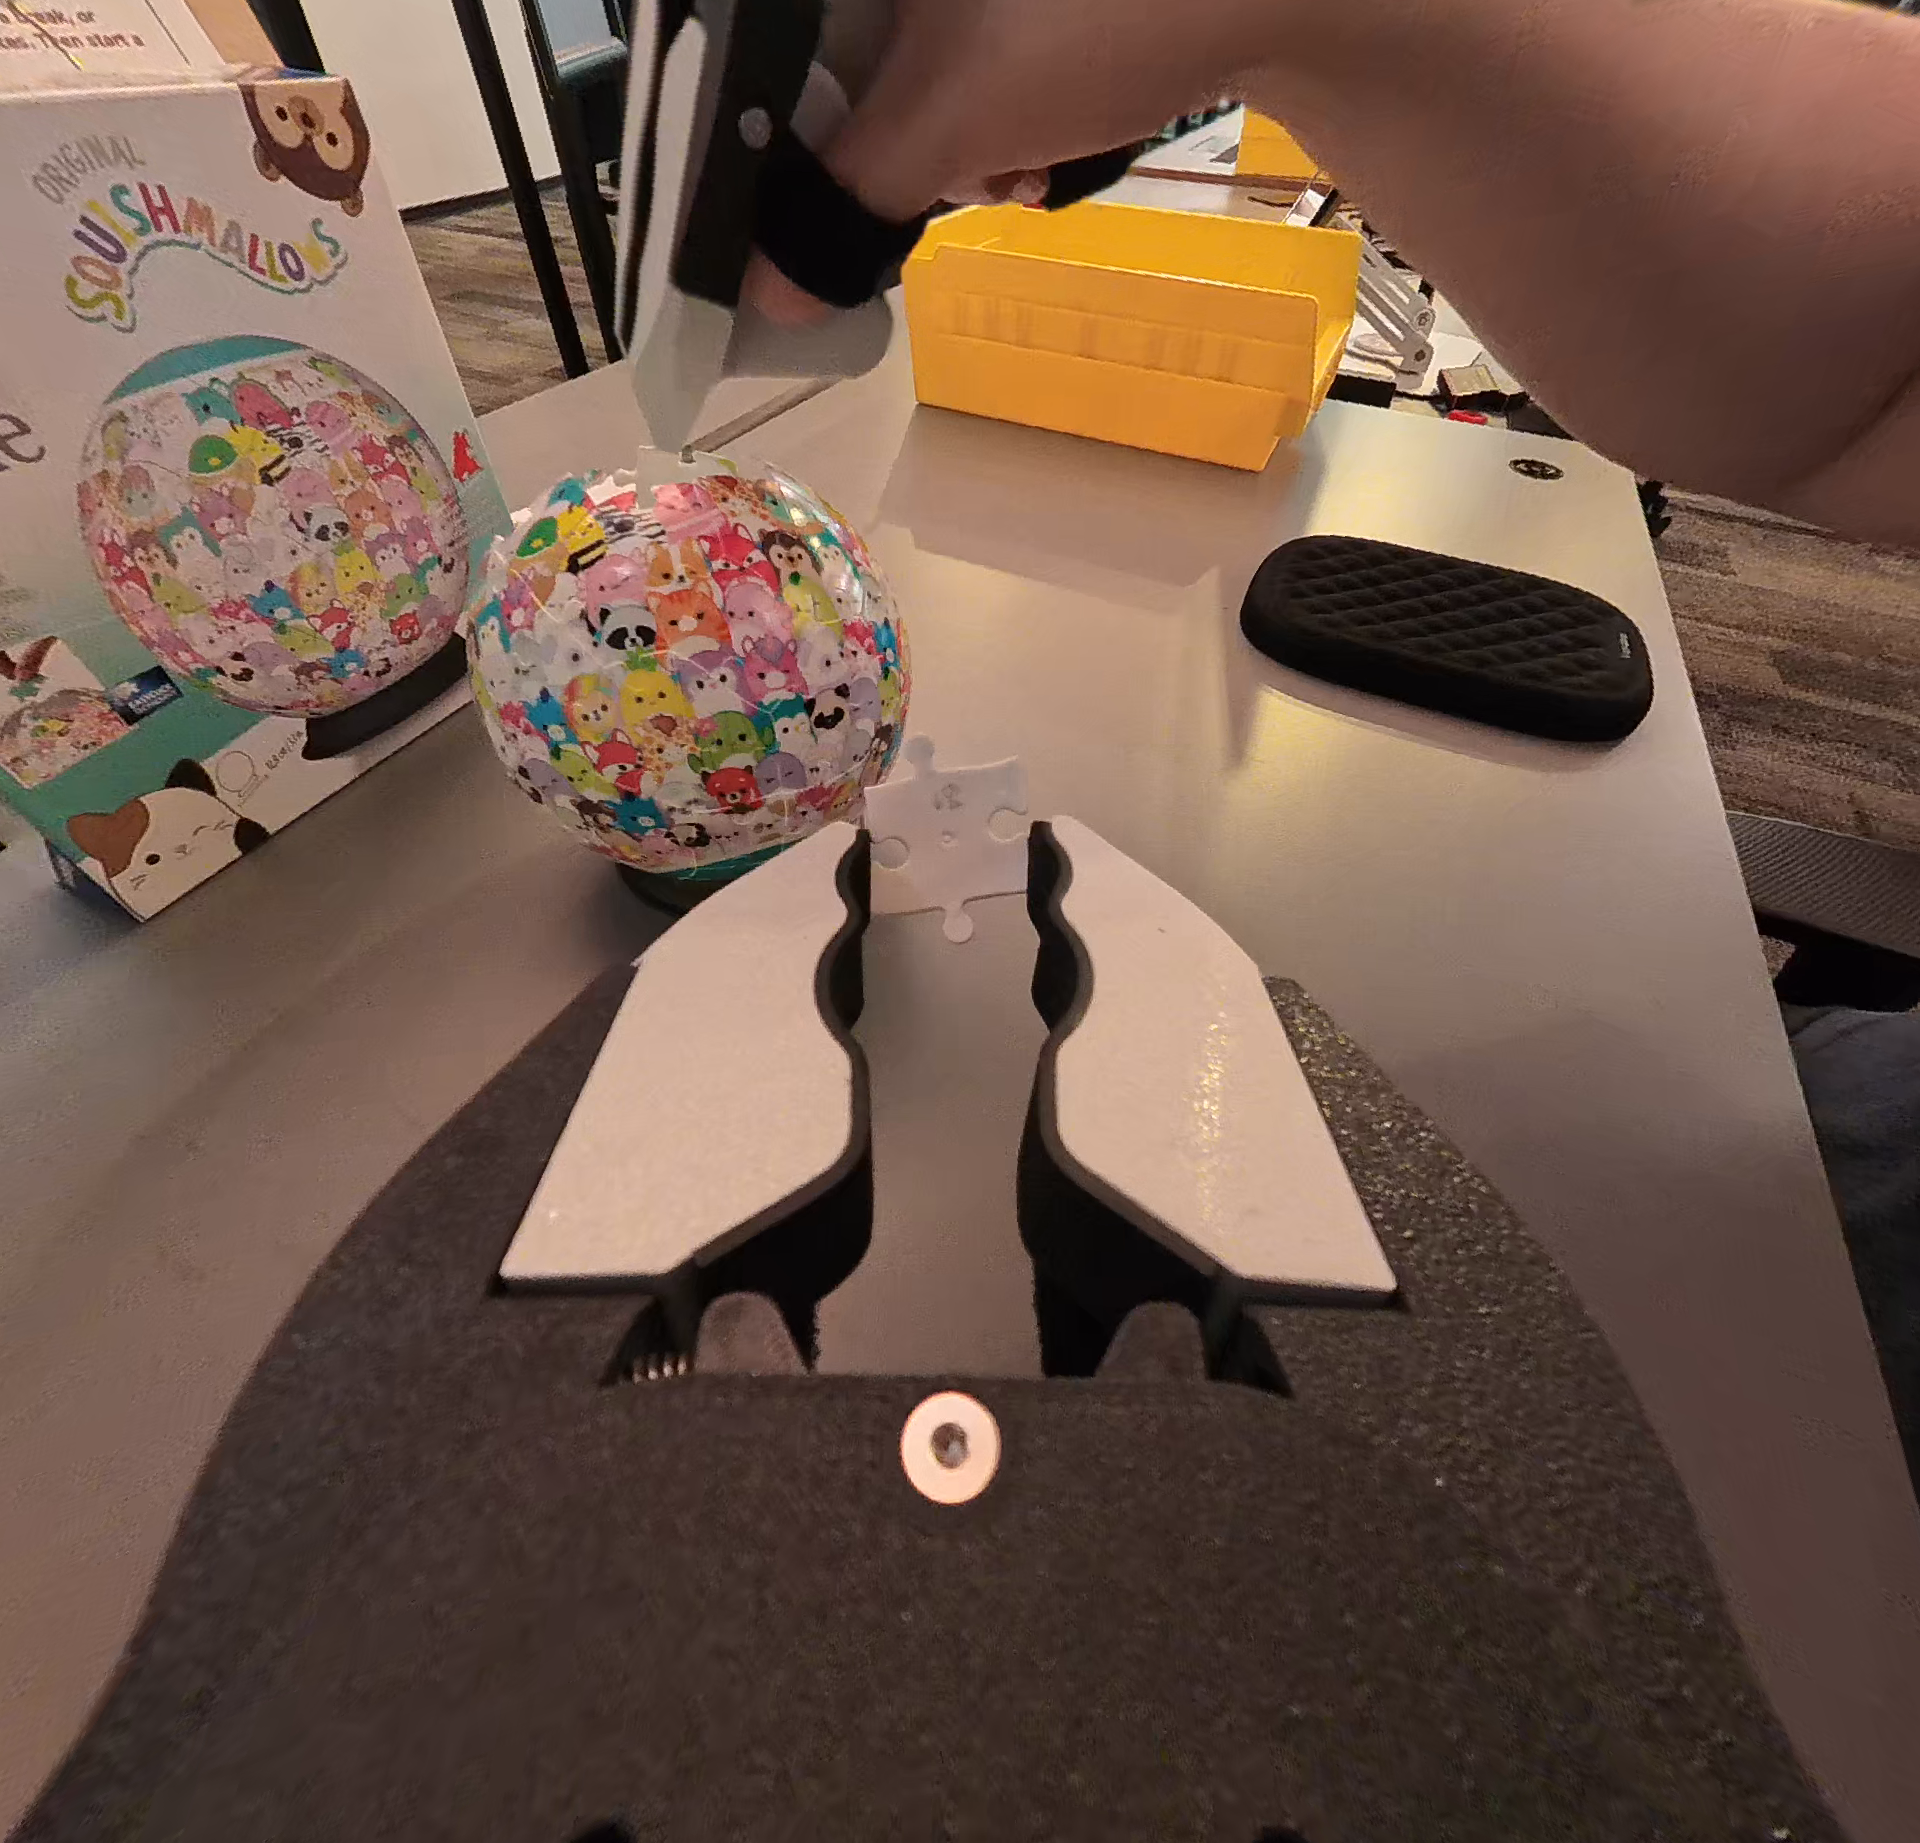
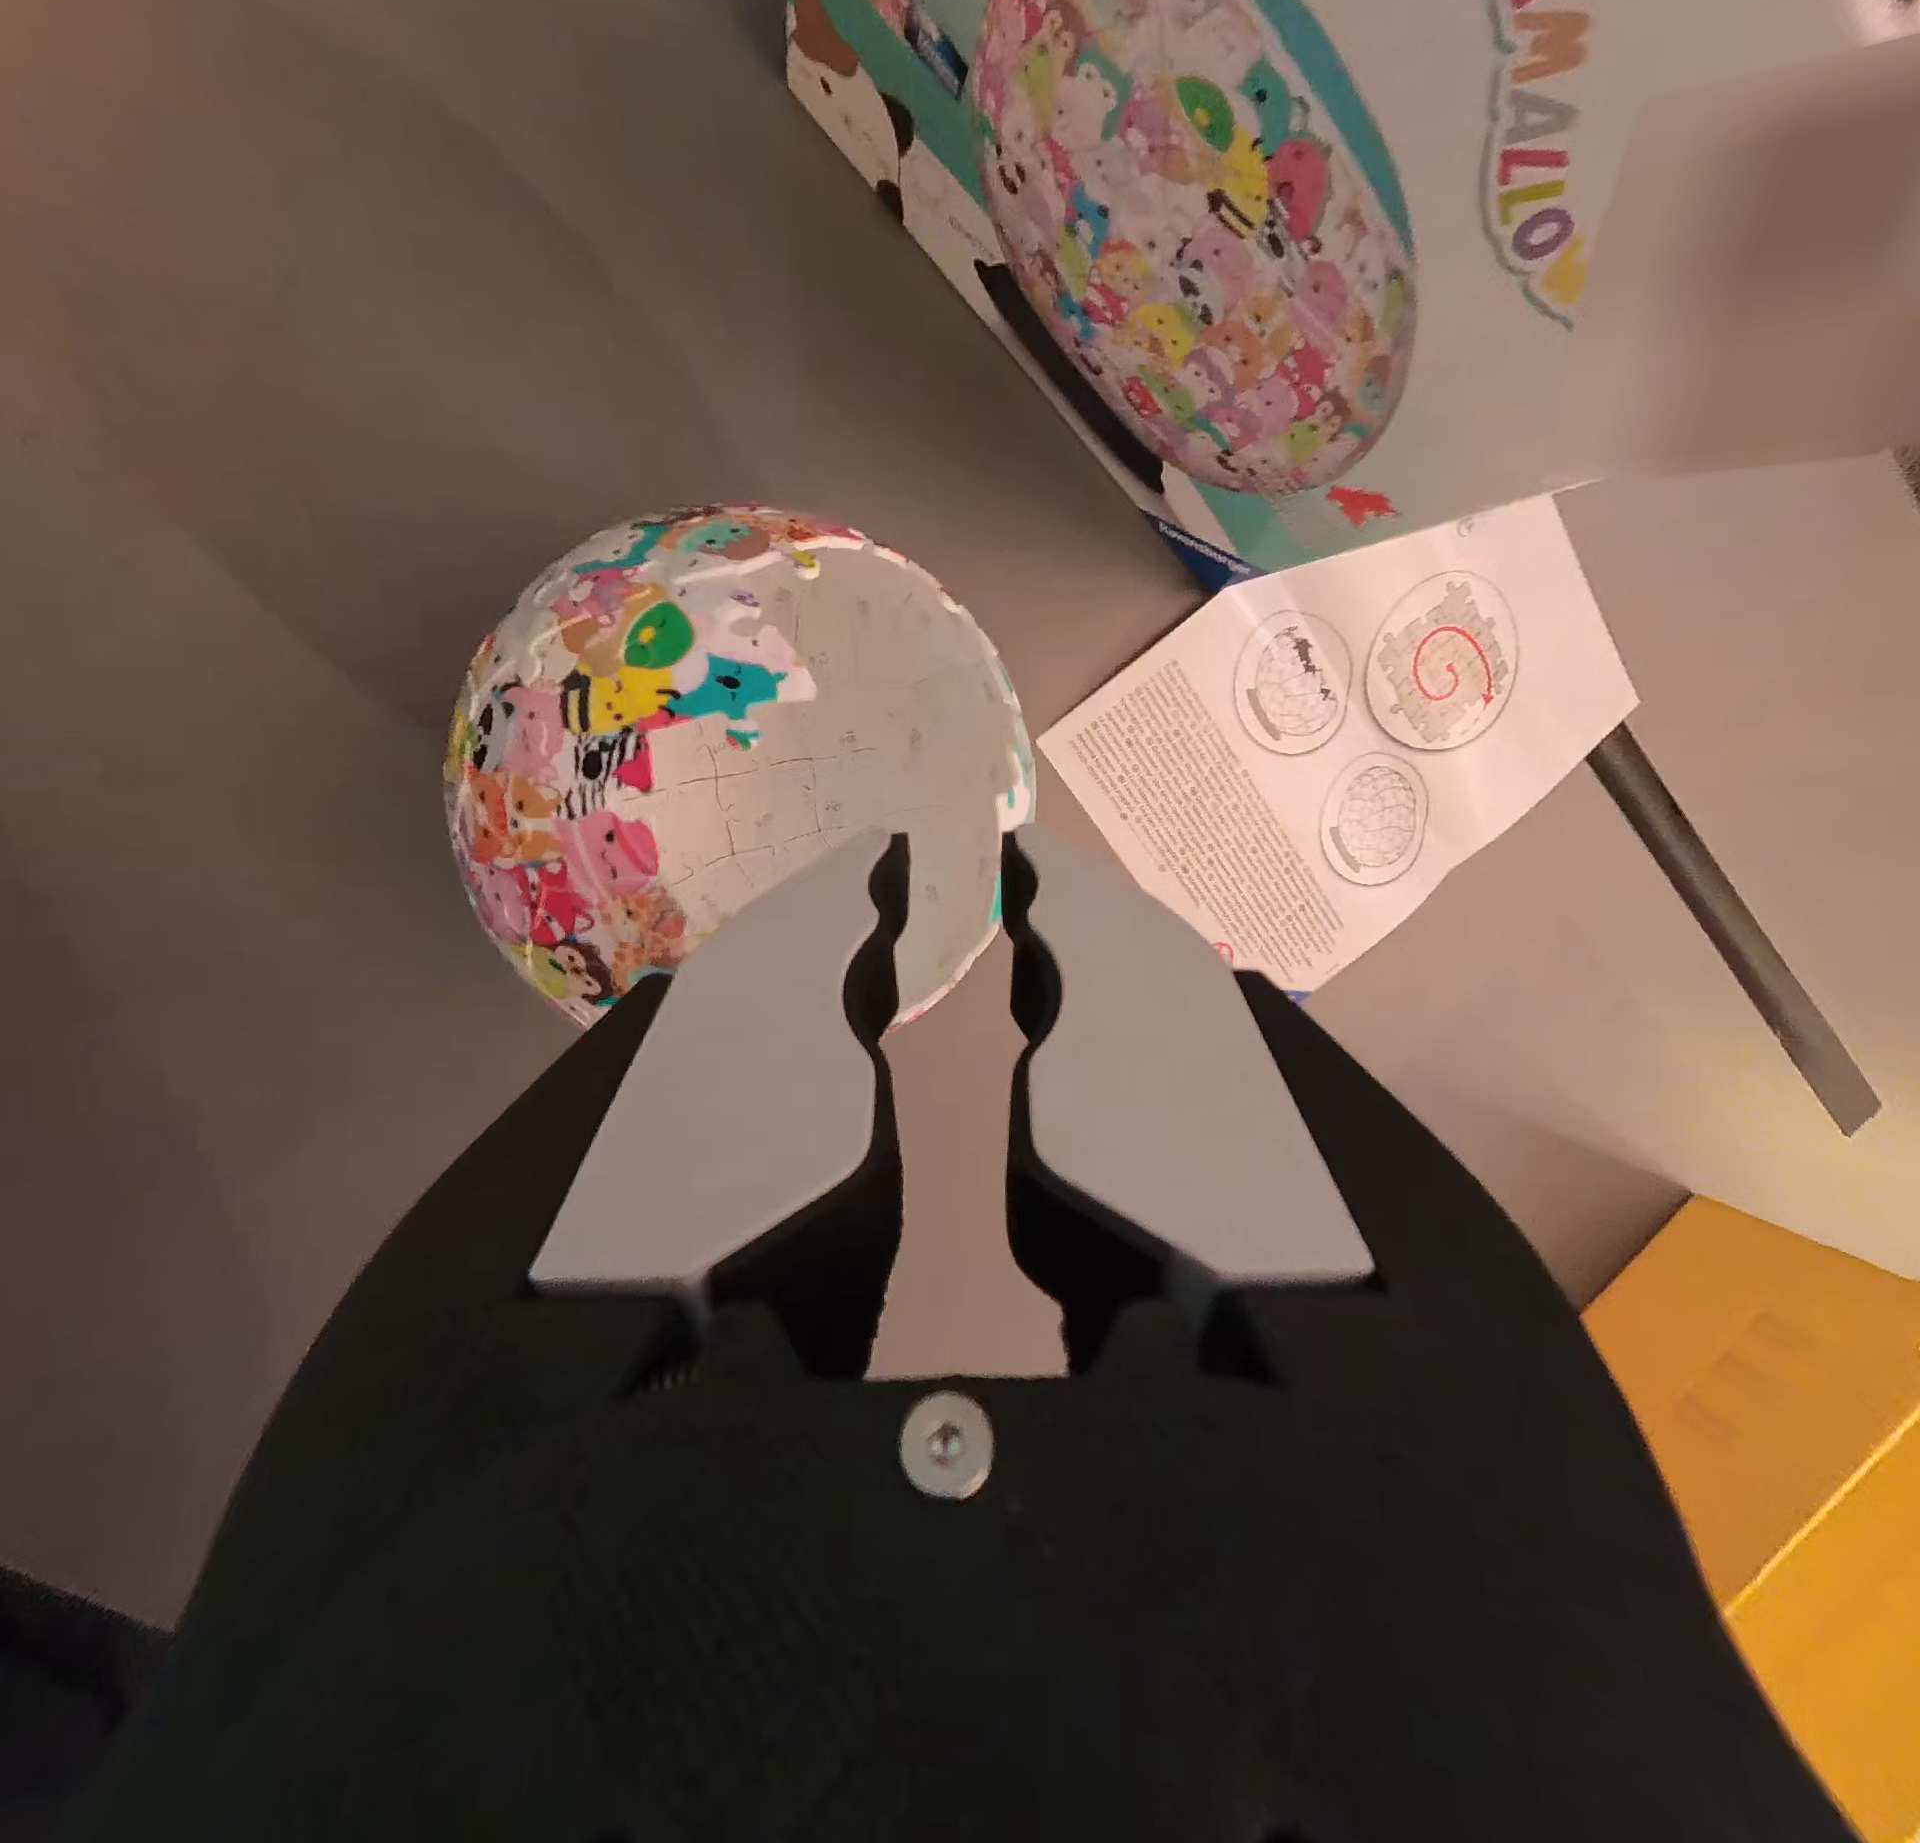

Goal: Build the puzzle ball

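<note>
**Inspector:** Presently, the left tongs point(image 1: 948, 837) are clamped on a white puzzle piece point(image 1: 951, 837), blank side up, held just beside the puzzle ball point(image 1: 688, 666).

**Clerk:** Location of the ball?

**Inspector:** On a dark stand on the grey worktop point(image 1: 1195, 754), near the printed box point(image 1: 208, 484). Its top is unfinished; an opening shows the white inside.

**Clerk:** Right tongs?

**Inspector:** The right tongs point(image 2: 954, 843) point down at the ball's open top, fingers slightly parted. At their tips sits a white piece point(image 1: 681, 465); whether they grip it I cannot tell. A yellow bin point(image 1: 1122, 328), black pad point(image 1: 1444, 630) and instruction sheet point(image 2: 1340, 744) lie nearby.
</note>
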Demonstrator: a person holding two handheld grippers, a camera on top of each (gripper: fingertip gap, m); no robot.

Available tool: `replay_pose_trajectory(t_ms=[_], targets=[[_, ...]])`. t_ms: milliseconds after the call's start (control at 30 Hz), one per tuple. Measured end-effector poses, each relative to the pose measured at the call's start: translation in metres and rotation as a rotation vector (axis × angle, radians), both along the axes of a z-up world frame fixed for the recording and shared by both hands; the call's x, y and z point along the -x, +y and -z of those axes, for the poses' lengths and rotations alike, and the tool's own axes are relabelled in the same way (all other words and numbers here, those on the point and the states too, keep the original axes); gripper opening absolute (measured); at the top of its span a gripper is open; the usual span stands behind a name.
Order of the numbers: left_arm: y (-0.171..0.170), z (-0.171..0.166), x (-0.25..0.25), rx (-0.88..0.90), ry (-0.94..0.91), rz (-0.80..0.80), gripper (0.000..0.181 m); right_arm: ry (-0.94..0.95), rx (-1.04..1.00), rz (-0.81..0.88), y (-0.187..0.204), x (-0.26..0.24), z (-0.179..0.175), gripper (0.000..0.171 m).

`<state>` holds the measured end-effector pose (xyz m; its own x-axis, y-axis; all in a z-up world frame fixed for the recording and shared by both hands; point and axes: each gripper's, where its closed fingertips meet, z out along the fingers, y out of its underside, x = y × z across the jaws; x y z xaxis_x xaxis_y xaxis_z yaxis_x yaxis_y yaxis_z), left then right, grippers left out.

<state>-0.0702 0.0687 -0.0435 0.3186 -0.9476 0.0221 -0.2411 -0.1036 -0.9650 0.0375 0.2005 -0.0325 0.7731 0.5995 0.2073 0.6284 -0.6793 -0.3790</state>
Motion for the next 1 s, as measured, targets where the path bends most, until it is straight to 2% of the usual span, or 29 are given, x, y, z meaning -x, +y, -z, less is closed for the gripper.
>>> replay_pose_trajectory(t_ms=[133, 400, 1000], targets=[[0.001, 0.002, 0.000, 0.008, 0.009, 0.000, 0.029, -0.088, 0.040, 0.026, 0.005, -0.005, 0.008, 0.016], [0.002, 0.003, 0.001, 0.009, 0.014, -0.006, 0.029, -0.144, 0.101, 0.086, 0.006, -0.015, 0.021, 0.022], [0.004, 0.006, 0.002, 0.014, 0.023, -0.008, 0.029, -0.318, 0.168, 0.132, 0.012, -0.021, 0.031, 0.015]])
